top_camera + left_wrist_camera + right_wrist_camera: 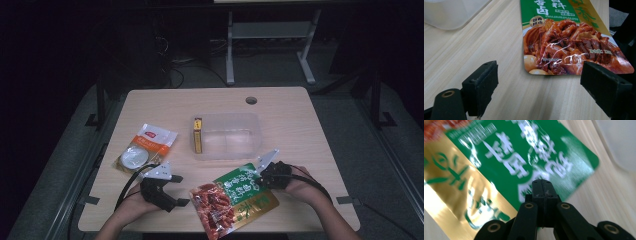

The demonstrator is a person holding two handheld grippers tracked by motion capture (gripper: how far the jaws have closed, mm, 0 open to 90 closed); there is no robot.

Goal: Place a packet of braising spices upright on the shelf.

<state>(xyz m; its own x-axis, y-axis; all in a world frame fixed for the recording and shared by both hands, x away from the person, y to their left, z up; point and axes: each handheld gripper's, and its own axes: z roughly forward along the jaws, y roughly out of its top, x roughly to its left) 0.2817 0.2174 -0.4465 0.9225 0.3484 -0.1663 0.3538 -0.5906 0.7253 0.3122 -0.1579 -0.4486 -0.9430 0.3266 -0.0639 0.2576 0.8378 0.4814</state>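
Note:
A flat sauce packet [227,205], green and gold with a picture of braised meat, lies tilted at the table's front edge, its lower corner past the edge. My right gripper [258,178] is shut, and its tips sit on the green upper part of the packet [506,157]; its jaws are pressed together with nothing visible between them. My left gripper [181,190] rests open on the wood just left of the packet. In the left gripper view the packet's meat picture [566,47] lies beyond the wide-apart jaws.
A clear plastic container [227,120] stands mid-table with a yellow box [198,135] inside at its left end. A white and orange packet [145,146] lies to the left. A cable hole [251,100] sits near the far edge.

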